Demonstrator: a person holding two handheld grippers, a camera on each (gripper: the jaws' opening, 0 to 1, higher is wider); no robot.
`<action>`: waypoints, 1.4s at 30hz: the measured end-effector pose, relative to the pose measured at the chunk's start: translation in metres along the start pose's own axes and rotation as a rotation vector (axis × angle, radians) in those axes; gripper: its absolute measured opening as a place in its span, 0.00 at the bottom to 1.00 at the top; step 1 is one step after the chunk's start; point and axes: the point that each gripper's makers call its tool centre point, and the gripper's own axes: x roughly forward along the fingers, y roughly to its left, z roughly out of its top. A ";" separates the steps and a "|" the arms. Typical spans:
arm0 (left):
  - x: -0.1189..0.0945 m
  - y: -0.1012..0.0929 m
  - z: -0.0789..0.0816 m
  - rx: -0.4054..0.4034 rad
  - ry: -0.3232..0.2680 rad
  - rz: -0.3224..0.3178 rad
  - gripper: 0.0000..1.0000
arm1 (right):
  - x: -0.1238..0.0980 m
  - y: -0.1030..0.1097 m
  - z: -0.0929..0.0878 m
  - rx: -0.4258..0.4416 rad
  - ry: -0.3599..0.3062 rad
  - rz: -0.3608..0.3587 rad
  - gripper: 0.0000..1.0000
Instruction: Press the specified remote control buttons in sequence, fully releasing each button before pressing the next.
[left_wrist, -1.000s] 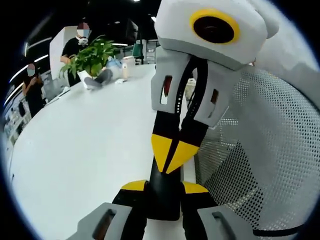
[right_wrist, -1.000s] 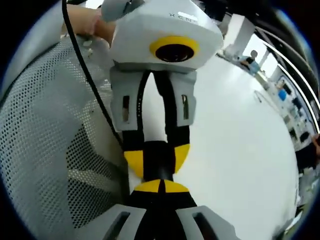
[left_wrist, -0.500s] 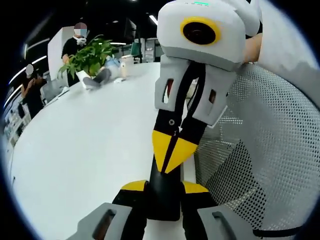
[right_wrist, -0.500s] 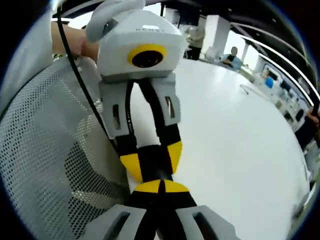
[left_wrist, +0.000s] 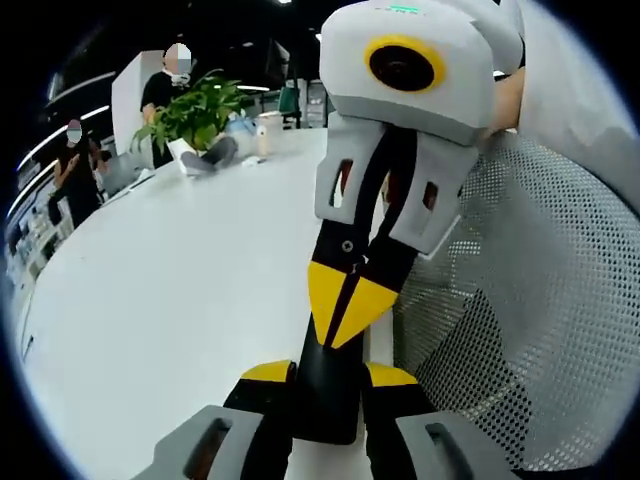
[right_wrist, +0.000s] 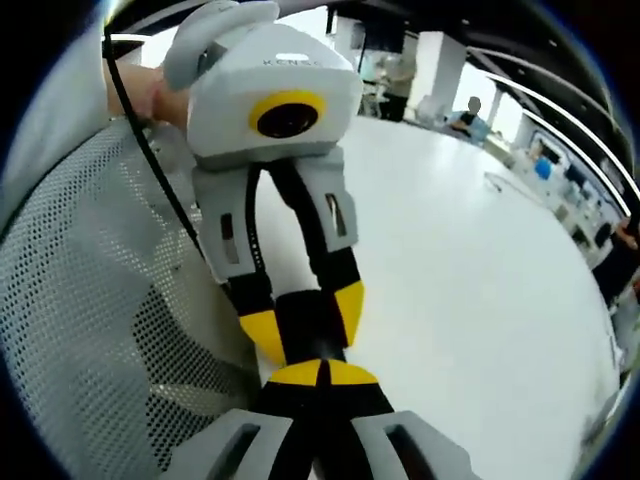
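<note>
Potted plant: a leafy green plant in a white pot (left_wrist: 190, 120) stands at the far side of the round white worktop (left_wrist: 160, 300).
Left claw (left_wrist: 328, 375): its 2 yellow-tipped jaws pinch a slim black remote control (left_wrist: 328, 385) at the worktop's near edge.
Right claw (right_wrist: 322, 373): pressed together, its tips touching the remote.
Chair: a grey mesh chair back (left_wrist: 530, 320) stands just beside the worktop.

The left gripper (right_wrist: 297, 330), seen in the right gripper view, bears small grey lettering on its white housing; it is too blurred to make out for certain
</note>
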 end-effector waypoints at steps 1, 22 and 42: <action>0.000 0.000 0.000 -0.002 -0.001 0.000 0.25 | 0.000 0.000 0.000 -0.010 -0.003 0.001 0.00; 0.000 0.000 0.000 0.005 -0.008 -0.002 0.25 | 0.002 0.000 0.005 0.049 -0.062 0.013 0.00; 0.000 -0.001 0.000 0.011 -0.011 -0.007 0.25 | 0.000 0.003 0.000 0.071 -0.048 0.033 0.11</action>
